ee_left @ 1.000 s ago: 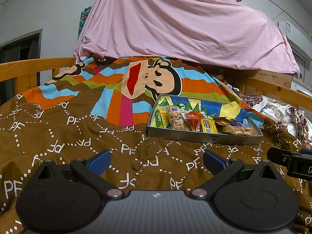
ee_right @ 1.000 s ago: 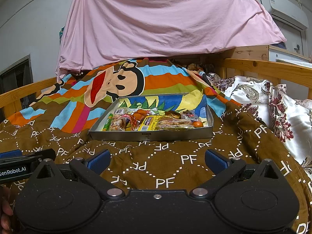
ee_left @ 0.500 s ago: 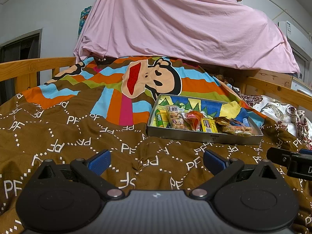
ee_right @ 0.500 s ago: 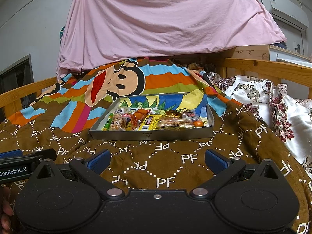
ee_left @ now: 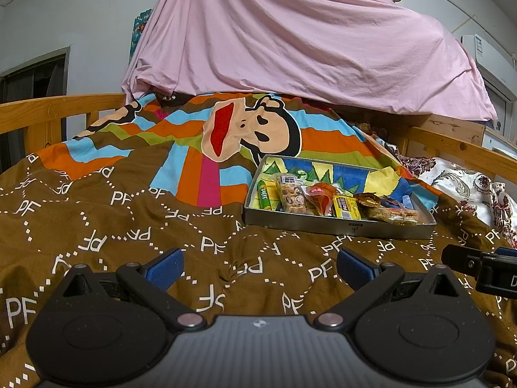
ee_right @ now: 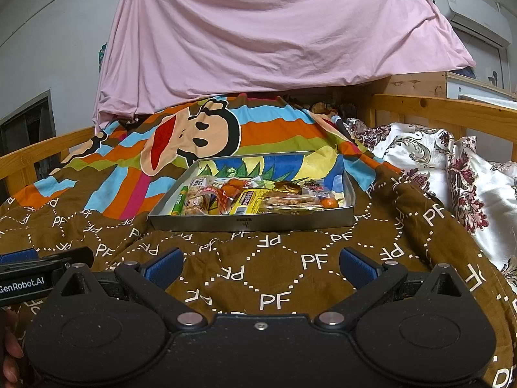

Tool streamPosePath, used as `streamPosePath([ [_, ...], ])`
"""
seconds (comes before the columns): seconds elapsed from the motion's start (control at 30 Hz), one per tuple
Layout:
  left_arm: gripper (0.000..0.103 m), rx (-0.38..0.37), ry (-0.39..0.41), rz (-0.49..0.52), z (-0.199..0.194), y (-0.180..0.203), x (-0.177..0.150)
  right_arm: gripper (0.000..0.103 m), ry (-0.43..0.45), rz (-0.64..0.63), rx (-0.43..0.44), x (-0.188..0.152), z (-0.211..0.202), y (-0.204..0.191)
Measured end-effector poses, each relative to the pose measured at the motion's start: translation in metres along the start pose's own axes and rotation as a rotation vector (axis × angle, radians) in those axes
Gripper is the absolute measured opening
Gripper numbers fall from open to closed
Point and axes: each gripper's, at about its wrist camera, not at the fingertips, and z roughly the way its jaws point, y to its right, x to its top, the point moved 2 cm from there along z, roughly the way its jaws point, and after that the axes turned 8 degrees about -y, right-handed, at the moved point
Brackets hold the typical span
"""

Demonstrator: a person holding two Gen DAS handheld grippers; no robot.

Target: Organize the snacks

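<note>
Snacks [ee_right: 245, 199] lay in the tin tray [ee_right: 252, 224] at frame centre, probably light, crinkly, slippery; pinching a wrapper's edge seemed best. Left gripper [ee_left: 258, 266] and right gripper [ee_right: 260, 266] gaped, empty.

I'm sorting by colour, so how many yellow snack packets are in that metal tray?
1 that clearly shows: the yellow packet lies mid-tray at the front wall of the metal tray, between the red wrapper and the clear-wrapped bar. The snacks overlap, so others may be hidden underneath.

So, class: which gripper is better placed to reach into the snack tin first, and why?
Probably the right gripper: the snack tin lies nearly straight ahead of its open jaws, while for the left gripper it sits off to the right.
</note>
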Motion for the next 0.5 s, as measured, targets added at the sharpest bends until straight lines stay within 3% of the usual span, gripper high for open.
streamPosePath([
  [0.33, 0.103, 0.001, -0.003, -0.002, -0.0004, -0.0019, -0.0039, 0.102, -0.002, 0.000, 0.001, -0.0009, -0.0004, -0.0010],
  [0.5, 0.103, 0.033, -0.061, -0.001, 0.0035, 0.0006, -0.0071, 0.102, -0.005, -0.001, 0.000, -0.0046, -0.0018, -0.0034],
])
